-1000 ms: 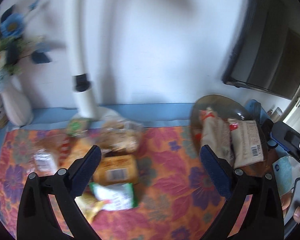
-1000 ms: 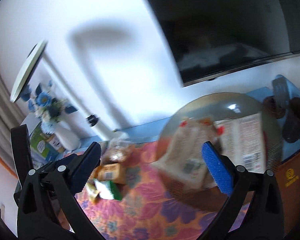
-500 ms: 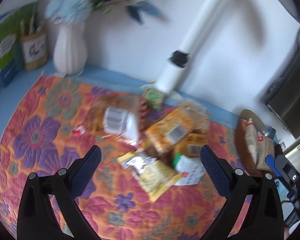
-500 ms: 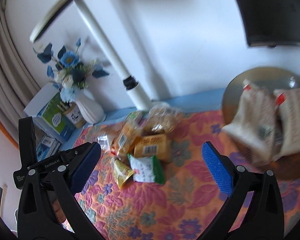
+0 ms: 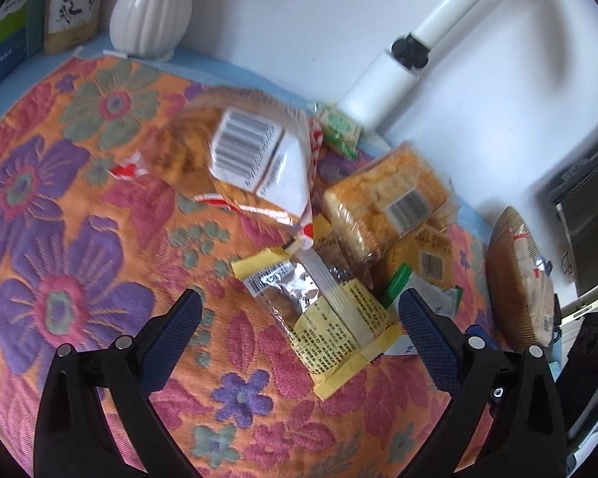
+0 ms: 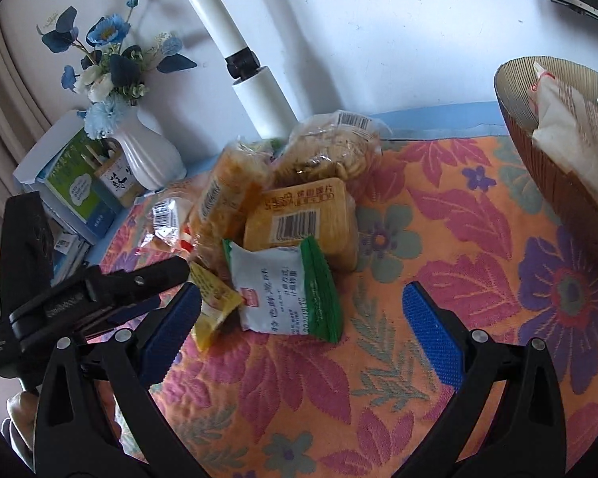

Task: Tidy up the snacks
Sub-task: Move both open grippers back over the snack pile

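Tools (image 5: 299, 330) (image 6: 301, 330) agape above floral cloth (image 6: 438, 239).

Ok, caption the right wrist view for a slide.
Open right gripper above the floral cloth, facing a green-edged white packet fronting the snack pile, bowl at right.

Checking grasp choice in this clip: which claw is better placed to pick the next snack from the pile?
Probably the left claw: open, with the yellow packet directly between its fingers. The right claw, also open, frames the green-edged packet less squarely.
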